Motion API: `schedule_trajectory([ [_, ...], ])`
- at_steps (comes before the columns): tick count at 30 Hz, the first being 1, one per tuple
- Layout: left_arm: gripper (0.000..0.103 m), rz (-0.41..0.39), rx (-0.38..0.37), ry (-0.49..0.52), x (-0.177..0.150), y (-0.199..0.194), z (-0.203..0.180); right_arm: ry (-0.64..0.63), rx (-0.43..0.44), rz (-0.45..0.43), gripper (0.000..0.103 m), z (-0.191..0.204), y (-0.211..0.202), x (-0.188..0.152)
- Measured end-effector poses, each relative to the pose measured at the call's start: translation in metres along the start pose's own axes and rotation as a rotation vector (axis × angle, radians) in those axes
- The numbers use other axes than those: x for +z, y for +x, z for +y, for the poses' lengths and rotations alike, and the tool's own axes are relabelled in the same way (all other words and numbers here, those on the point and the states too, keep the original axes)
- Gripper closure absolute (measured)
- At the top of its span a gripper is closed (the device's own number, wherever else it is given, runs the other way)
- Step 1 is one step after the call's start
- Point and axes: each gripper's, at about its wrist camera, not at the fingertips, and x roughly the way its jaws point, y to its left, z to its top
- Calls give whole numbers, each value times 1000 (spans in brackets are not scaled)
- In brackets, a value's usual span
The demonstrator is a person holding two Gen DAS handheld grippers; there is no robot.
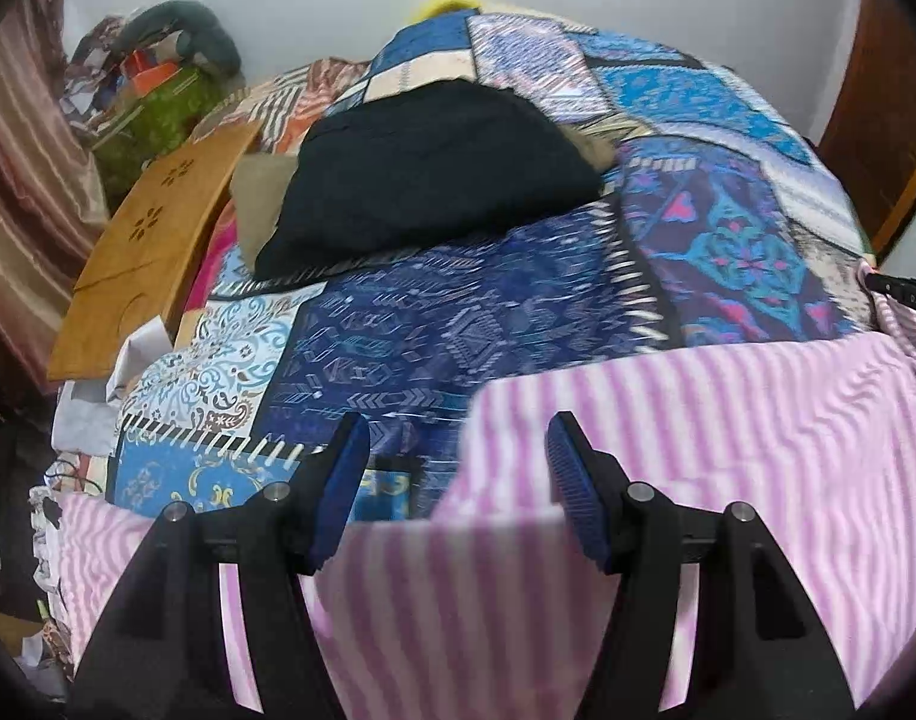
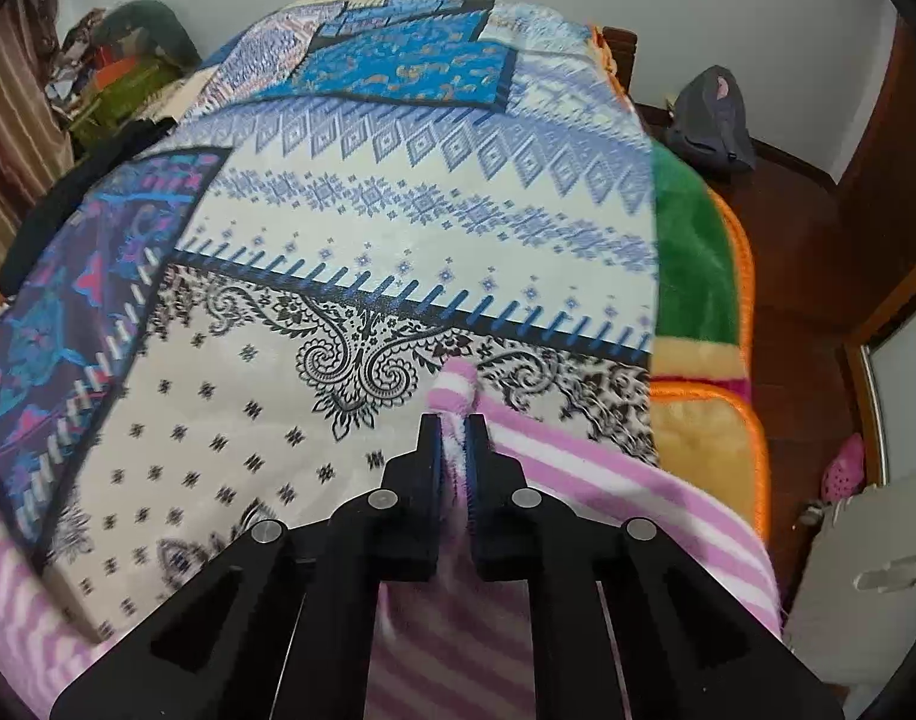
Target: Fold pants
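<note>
The pink-and-white striped pants (image 1: 697, 420) lie across the near part of a patchwork bedspread (image 1: 458, 324). My left gripper (image 1: 458, 450) is open, its blue pads apart, above the pants' edge and holding nothing. In the right wrist view my right gripper (image 2: 455, 438) is shut on a bunched edge of the striped pants (image 2: 607, 492), with a pink tuft sticking out past the fingertips. The rest of the pants spreads below and to the right of it.
A folded black garment (image 1: 434, 180) lies on a tan one farther back on the bed. A wooden board (image 1: 152, 240) leans at the left, beside piled clutter (image 1: 158, 96). A green, yellow and orange blanket (image 2: 691, 276) hangs at the bed's right edge; a grey bag (image 2: 709, 120) sits beyond.
</note>
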Motion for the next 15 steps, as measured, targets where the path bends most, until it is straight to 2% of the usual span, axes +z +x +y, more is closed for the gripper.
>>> schedule_trajectory([
  [4,41,-33,-16,33,-1,-29,-17,8,1,-81,97,-8,-49,-10],
  [6,35,-52,-35,45,-2,-48,-28,17,2,-124,97,-12,-77,-17],
  [10,32,-80,-65,80,-9,-78,-51,64,9,-216,97,-29,-143,-39],
  [15,30,-98,-107,125,-22,-107,-84,112,-16,-265,97,-47,-188,-65],
])
